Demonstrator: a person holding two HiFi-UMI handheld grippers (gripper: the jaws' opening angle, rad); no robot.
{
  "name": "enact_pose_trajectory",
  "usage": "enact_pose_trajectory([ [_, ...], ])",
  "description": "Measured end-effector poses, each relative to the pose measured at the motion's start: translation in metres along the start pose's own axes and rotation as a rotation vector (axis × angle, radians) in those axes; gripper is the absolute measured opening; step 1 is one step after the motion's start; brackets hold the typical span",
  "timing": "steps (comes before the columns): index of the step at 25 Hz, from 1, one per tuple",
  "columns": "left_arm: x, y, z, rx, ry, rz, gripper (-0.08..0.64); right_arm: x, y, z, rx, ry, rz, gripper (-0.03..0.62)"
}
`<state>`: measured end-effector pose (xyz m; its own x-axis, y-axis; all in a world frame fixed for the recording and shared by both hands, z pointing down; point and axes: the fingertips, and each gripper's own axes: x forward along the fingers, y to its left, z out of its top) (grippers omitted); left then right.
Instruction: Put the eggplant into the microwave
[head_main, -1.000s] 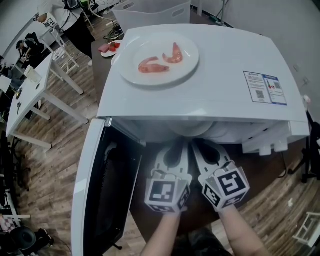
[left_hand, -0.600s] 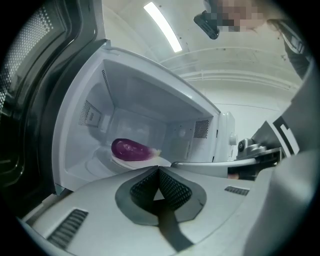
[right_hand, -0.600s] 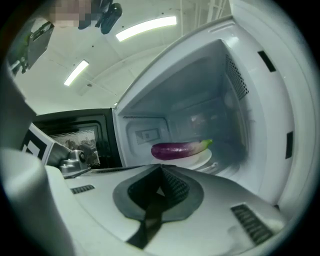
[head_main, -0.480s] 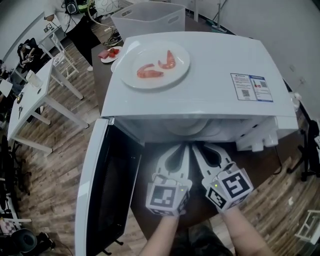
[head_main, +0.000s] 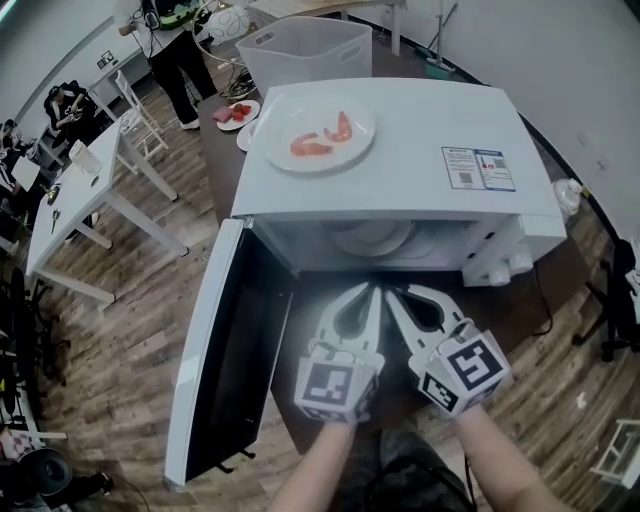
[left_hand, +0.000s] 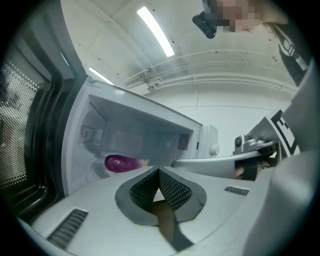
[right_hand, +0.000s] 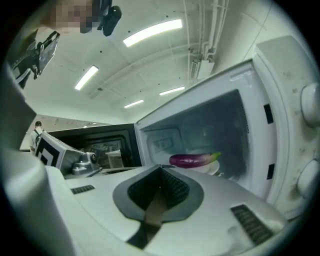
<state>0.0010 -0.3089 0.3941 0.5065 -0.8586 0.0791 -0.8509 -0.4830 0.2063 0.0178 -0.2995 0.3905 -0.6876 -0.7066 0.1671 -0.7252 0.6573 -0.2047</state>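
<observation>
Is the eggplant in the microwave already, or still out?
In. The purple eggplant lies on a white dish inside the open cavity of the microwave.

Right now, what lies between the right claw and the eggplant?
Nothing: in the right gripper view the stretch from the shut right claw to the eggplant inside the microwave is bare.

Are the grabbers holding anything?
No. The left gripper and right gripper are both shut on nothing; the eggplant lies inside the microwave.
</observation>
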Motion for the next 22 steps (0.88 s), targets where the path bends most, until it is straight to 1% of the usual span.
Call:
enact_pose_trajectory([
  [3, -0.009, -0.006, 0.010, -0.043, -0.015, -0.017, 0.002, -0.010, 0.009, 0.010, 0.000, -0.010, 0.019, 0.002],
  [5, -0.014, -0.010, 0.018, -0.053, -0.028, -0.028, 0.002, -0.015, 0.013, 0.015, 0.000, -0.014, 0.025, 0.002],
  [11, -0.027, -0.026, 0.042, -0.022, -0.064, -0.063, 0.002, -0.032, 0.031, 0.023, -0.039, -0.001, 0.055, 0.000],
  [18, -0.045, -0.044, 0.057, 0.002, -0.057, -0.095, 0.002, -0.053, 0.049, 0.037, -0.046, 0.002, 0.079, 0.000],
  [22, -0.052, -0.053, 0.066, 0.029, -0.059, -0.111, 0.002, -0.063, 0.055, 0.045, -0.052, -0.004, 0.089, 0.000],
])
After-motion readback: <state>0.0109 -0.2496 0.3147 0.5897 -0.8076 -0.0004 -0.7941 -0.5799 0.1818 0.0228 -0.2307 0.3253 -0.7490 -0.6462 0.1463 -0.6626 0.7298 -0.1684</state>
